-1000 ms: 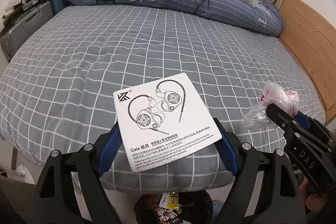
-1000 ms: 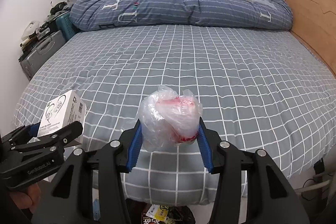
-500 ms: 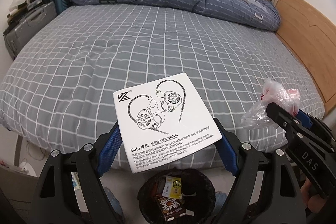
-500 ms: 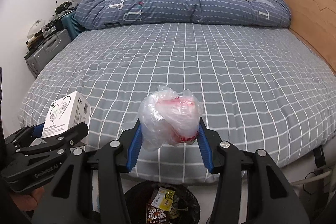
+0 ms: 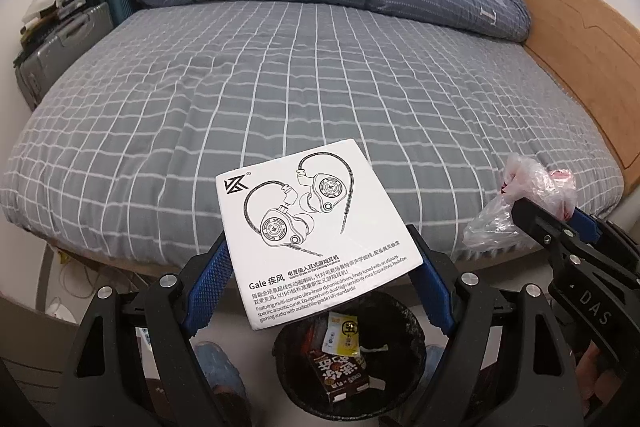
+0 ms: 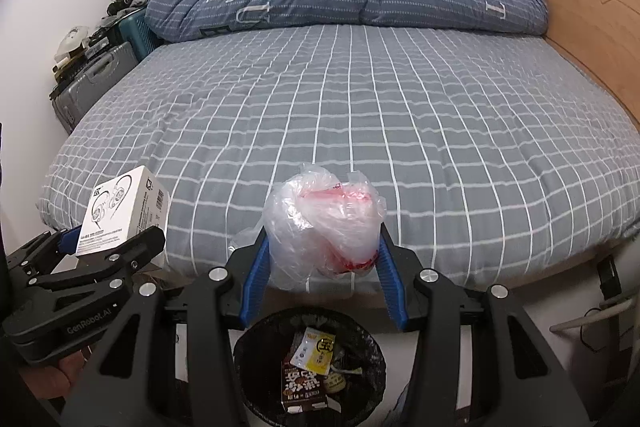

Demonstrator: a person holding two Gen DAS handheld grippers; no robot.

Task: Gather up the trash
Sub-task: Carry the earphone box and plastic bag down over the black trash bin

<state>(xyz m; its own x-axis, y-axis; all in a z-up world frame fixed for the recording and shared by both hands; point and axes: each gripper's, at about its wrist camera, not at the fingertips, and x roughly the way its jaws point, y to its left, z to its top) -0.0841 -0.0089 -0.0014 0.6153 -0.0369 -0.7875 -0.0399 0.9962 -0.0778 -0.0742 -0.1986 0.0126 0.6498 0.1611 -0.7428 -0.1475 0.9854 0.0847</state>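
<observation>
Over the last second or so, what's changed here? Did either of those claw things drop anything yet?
Nothing dropped. Both grippers drew back from the bed, so the black trash bin, which barely showed at the bottom edge before, now shows nearly whole below them. The left gripper still clamps the white earphone box, and the right gripper still clamps the crumpled plastic bag. The bedding looks unchanged.

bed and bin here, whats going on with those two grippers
A person is clearing trash off the bed. The left hand-held gripper is shut on a white earphone box, and the right hand-held gripper is shut on a crumpled clear plastic bag. Both hang just above a black trash bin at the foot of the bed, which already holds snack wrappers. Nothing is dropped yet.
</observation>
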